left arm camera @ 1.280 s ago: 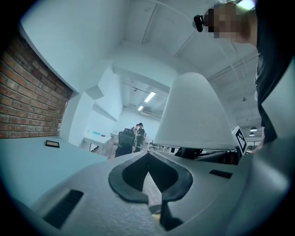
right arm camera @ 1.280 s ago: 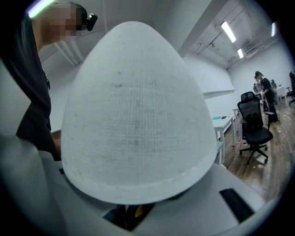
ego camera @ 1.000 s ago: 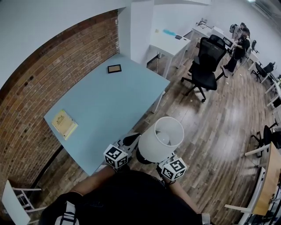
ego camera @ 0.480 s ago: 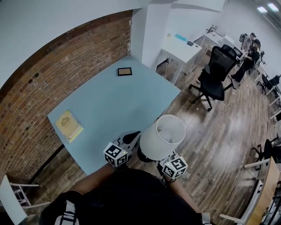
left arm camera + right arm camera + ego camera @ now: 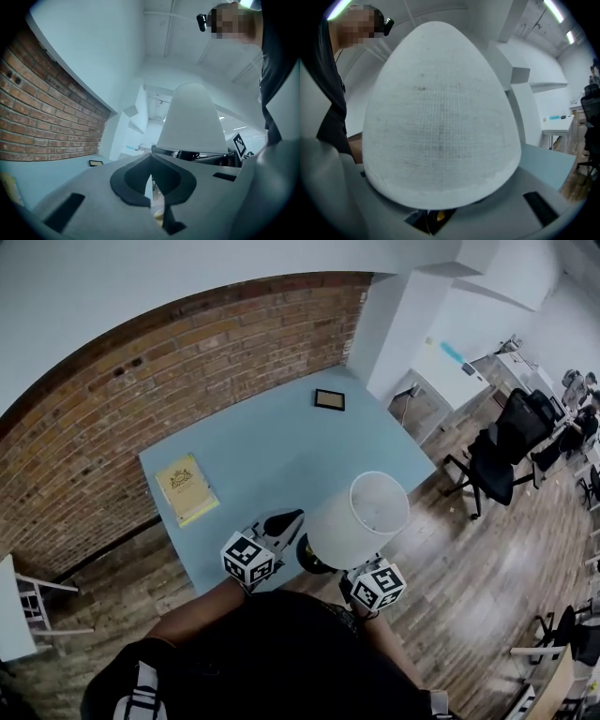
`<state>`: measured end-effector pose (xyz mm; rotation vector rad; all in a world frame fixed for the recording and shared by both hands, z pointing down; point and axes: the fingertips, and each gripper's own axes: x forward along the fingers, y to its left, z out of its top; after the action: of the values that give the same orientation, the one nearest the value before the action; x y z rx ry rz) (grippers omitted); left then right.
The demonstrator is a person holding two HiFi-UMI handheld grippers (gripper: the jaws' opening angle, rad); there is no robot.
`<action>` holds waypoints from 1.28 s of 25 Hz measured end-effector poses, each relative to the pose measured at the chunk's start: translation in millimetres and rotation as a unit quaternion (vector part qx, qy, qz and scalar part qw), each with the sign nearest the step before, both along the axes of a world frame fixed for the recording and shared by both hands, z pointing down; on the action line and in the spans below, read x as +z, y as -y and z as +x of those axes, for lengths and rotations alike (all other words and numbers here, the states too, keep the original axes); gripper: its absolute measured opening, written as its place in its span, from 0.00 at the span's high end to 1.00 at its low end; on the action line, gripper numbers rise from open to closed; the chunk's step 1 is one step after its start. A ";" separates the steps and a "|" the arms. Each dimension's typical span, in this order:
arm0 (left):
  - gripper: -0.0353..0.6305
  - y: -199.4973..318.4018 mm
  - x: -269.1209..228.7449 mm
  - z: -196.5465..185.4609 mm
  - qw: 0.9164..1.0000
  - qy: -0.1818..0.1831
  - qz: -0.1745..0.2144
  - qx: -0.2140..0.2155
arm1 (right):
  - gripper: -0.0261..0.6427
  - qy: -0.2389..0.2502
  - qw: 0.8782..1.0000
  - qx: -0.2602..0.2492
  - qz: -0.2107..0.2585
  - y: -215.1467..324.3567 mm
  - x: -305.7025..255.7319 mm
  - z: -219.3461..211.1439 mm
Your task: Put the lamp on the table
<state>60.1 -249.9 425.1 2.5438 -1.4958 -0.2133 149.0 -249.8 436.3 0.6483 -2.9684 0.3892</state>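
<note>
The lamp, with a white fabric shade [image 5: 362, 516] and a black round base [image 5: 312, 560], hangs upright at the near edge of the light blue table [image 5: 272, 451]. My right gripper [image 5: 433, 216] is under the shade, shut on the lamp low down; its marker cube [image 5: 378, 585] shows beside the base. The shade [image 5: 440, 117] fills the right gripper view and hides most of the jaws. My left gripper [image 5: 282, 521] is just left of the lamp over the table edge, its jaws shut with nothing in them. In the left gripper view the shade [image 5: 191, 122] rises just beyond those jaws.
A yellow book [image 5: 186, 488] lies at the table's left end and a small dark frame [image 5: 329, 399] near its far corner. A brick wall [image 5: 112, 418] runs behind the table. A black office chair [image 5: 502, 451] stands on the wood floor to the right.
The table and brick wall have drawn nearer and swung right in the head view. The lamp, carried between both grippers, now sits at the table's near edge instead of over the floor.
</note>
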 end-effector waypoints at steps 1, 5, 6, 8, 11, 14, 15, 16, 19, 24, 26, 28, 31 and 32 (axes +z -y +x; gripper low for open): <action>0.93 -3.2 0.7 -13.3 1.000 -0.001 -0.001 -0.013 | 0.78 -0.001 1.000 -0.012 0.000 0.7 -0.3 -12.3; 0.93 -18.4 7.0 -60.5 0.998 -0.005 -0.009 -0.056 | 0.78 -0.005 0.999 -0.051 -0.002 4.1 0.3 -57.2; 0.93 -21.9 9.0 -72.0 0.998 -0.007 -0.012 -0.068 | 0.78 -0.005 0.998 -0.061 -0.003 4.8 1.2 -68.3; 0.93 -30.1 12.4 -91.1 0.996 -0.011 -0.016 -0.089 | 0.78 -0.008 0.997 -0.081 -0.005 3.1 4.1 -88.1; 0.93 -39.9 14.3 -109.6 0.993 -0.011 -0.016 -0.113 | 0.78 -0.011 0.994 -0.110 -0.006 -1.5 6.4 -110.9; 0.93 -43.6 16.7 -120.9 0.991 -0.011 -0.018 -0.131 | 0.78 -0.011 0.991 -0.131 -0.005 -2.0 7.4 -127.4; 0.93 -43.8 17.6 -123.4 0.991 -0.010 -0.018 -0.135 | 0.78 -0.010 0.991 -0.137 -0.005 -0.9 7.9 -131.5; 0.93 -43.6 18.5 -125.7 0.990 -0.009 -0.019 -0.139 | 0.78 -0.009 0.990 -0.141 -0.006 0.6 8.3 -135.1; 0.93 -41.9 21.9 -129.7 0.989 -0.003 -0.026 -0.145 | 0.78 -0.008 0.988 -0.152 -0.010 7.1 10.4 -143.2; 0.93 -28.2 24.0 -138.6 0.988 0.001 -0.037 -0.150 | 0.78 -0.008 0.987 -0.160 -0.017 31.1 10.4 -157.6; 0.93 -17.6 25.1 -144.5 0.988 0.002 -0.039 -0.152 | 0.78 -0.010 0.986 -0.163 -0.019 44.4 11.5 -165.4; 0.93 -10.3 29.8 -145.6 0.988 0.003 -0.043 -0.151 | 0.78 -0.013 0.986 -0.166 -0.023 52.1 16.6 -170.6; 0.93 -2.2 40.1 -145.4 0.987 -0.002 -0.056 -0.152 | 0.78 -0.021 0.985 -0.170 -0.035 59.1 28.0 -174.7; 0.93 1.9 42.6 -147.0 0.986 -0.003 -0.059 -0.153 | 0.78 -0.024 0.984 -0.172 -0.039 63.1 31.1 -176.5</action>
<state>-87.0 -251.8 467.7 2.2122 -1.8337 -0.1666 -27.5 -312.8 467.3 0.1290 -2.9212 0.4474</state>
